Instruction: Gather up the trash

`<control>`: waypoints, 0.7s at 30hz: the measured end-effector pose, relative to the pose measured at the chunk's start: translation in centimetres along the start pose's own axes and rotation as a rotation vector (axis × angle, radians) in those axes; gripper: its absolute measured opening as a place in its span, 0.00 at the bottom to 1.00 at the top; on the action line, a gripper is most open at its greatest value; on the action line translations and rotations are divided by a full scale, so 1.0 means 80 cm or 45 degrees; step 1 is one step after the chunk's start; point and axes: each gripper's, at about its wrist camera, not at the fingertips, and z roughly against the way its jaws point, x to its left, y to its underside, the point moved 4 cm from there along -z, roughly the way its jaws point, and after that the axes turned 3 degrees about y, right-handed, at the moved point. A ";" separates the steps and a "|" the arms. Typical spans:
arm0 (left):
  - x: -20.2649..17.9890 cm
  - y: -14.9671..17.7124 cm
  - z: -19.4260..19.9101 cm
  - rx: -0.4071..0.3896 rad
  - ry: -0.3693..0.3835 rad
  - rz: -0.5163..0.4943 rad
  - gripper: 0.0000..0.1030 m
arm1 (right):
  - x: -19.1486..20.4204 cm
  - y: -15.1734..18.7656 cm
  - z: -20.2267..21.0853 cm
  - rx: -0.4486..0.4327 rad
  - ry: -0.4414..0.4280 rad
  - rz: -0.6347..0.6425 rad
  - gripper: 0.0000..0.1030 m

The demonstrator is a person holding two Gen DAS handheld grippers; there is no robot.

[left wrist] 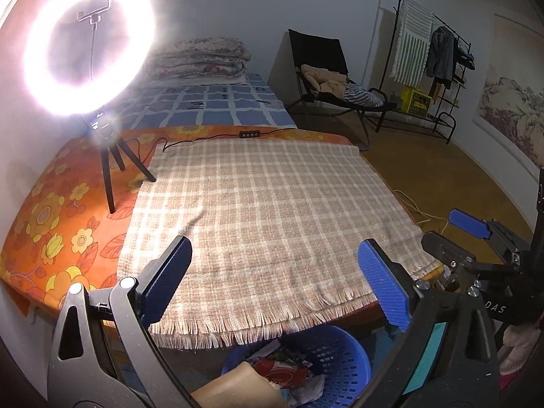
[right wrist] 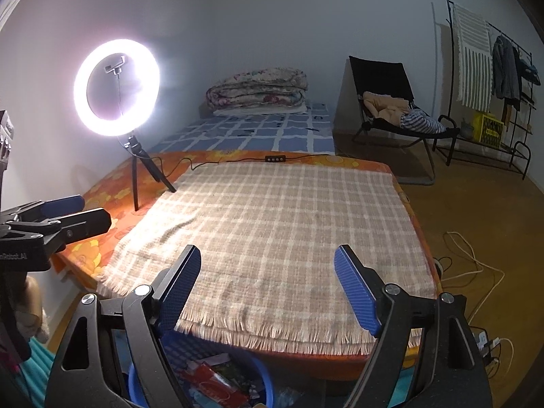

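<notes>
Both claws, left claw (left wrist: 273, 284) and right claw (right wrist: 267, 292), stand wide and empty above the blue basket (left wrist: 335, 357) on the floor below the checked cloth (left wrist: 272, 210). Inside lies the trash (left wrist: 282, 370): light, crinkly wrappers, probably slippery, best pinched at a loose edge.

Orange floral table (left wrist: 51, 224), checked fringed cloth (left wrist: 265, 210) spread across it, ring light tripod (left wrist: 112, 166), cable remote (left wrist: 250, 133)
</notes>
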 end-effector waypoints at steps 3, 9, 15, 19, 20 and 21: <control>0.001 0.000 0.000 -0.001 0.003 0.004 0.97 | 0.001 -0.001 -0.001 0.001 -0.010 -0.002 0.78; 0.002 -0.002 0.000 -0.009 -0.018 -0.008 0.97 | 0.004 -0.001 -0.001 0.003 -0.017 -0.001 0.79; 0.001 0.000 -0.001 -0.003 -0.019 -0.011 0.97 | 0.003 -0.001 -0.004 0.004 -0.022 -0.022 0.79; -0.001 0.002 -0.003 0.003 -0.027 -0.016 0.97 | 0.002 0.000 -0.005 0.007 -0.021 -0.032 0.79; -0.002 0.002 -0.003 0.002 -0.027 -0.016 0.97 | 0.002 0.000 -0.005 0.007 -0.023 -0.030 0.79; -0.002 0.002 -0.003 0.002 -0.029 -0.016 0.97 | 0.002 0.000 -0.005 0.007 -0.023 -0.029 0.79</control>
